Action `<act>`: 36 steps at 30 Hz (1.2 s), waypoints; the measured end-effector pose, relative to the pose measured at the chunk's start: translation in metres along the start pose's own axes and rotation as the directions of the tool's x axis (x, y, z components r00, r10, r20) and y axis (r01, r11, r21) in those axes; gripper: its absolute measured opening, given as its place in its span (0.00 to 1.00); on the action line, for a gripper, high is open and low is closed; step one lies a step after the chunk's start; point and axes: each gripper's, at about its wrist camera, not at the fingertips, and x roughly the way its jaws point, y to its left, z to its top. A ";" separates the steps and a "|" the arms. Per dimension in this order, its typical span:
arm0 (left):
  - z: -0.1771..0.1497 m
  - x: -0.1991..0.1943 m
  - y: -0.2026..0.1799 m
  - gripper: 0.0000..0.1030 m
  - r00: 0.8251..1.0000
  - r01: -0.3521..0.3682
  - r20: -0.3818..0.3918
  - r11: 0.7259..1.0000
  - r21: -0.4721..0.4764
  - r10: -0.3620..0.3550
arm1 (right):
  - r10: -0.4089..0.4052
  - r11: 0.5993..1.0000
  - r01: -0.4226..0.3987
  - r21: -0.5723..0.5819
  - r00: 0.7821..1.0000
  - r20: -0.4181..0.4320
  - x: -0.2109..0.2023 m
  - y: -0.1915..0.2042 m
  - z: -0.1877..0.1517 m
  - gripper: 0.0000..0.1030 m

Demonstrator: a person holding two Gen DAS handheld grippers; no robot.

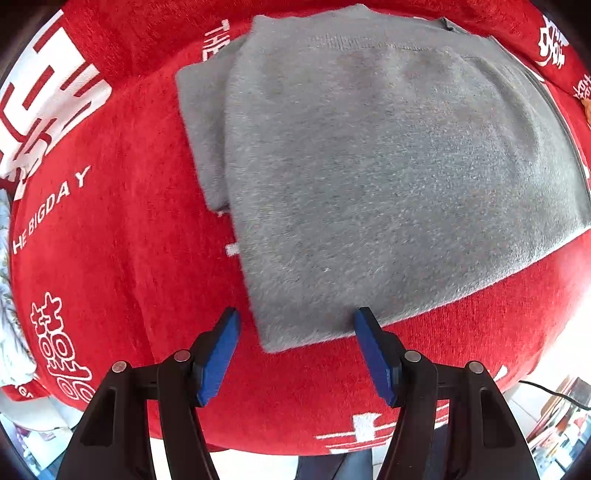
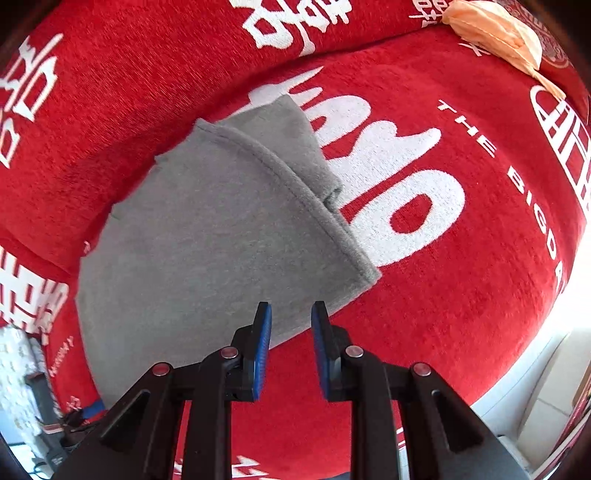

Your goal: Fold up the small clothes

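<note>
Left wrist view: the grey garment (image 1: 388, 166) is seen lying flat on a red cover with white lettering (image 1: 110, 229), already doubled over, with a narrower folded layer showing past its left edge. The left claw (image 1: 297, 325) is held pointing down over the garment's near corner, its blue pads well apart and nothing caught between them. In the right wrist view the same grey garment (image 2: 207, 236) is seen with a stitched hem along its right side, and the right claw (image 2: 291, 314) is held above its near edge, the pads set narrowly apart, empty.

The fabric is judged to be a soft, fleecy knit, light and limp, so it is expected to sag and drape when lifted. A hold is best taken at the near corners or along the thicker hem, where all layers can be pinched together.

A crumpled peach-coloured cloth (image 2: 498, 33) is seen at the far right, well apart from the garment. Nothing is seen standing in the way.
</note>
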 end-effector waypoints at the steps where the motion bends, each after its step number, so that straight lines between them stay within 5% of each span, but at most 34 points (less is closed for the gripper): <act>1: -0.001 -0.001 0.001 0.64 1.000 -0.006 0.001 1.000 0.010 0.006 | 0.004 1.000 -0.004 0.003 1.000 -0.001 -0.001 0.002 0.000 0.24; 11: -0.009 -0.030 -0.004 0.64 0.998 0.045 0.050 0.998 0.042 -0.048 | 0.030 0.999 -0.031 -0.030 0.999 -0.013 -0.011 0.033 -0.013 0.24; 16: -0.009 -0.041 -0.008 0.65 0.994 0.091 0.062 0.995 0.048 -0.093 | 0.044 0.997 -0.046 -0.064 0.999 -0.029 -0.009 0.049 -0.019 0.40; 22: -0.010 -0.047 -0.013 0.67 0.992 0.092 0.080 0.996 0.011 -0.092 | 0.064 0.993 -0.069 -0.098 0.996 -0.062 -0.001 0.064 -0.029 0.40; 25: -0.010 -0.050 -0.010 0.99 0.991 0.082 0.107 0.997 -0.012 -0.080 | 0.070 0.990 -0.079 -0.116 0.994 -0.079 0.003 0.069 -0.033 0.46; 36: -0.001 -0.038 0.003 0.99 0.987 0.060 0.150 0.997 -0.054 -0.052 | 0.156 0.978 -0.180 -0.101 0.966 -0.206 0.036 0.078 -0.054 0.63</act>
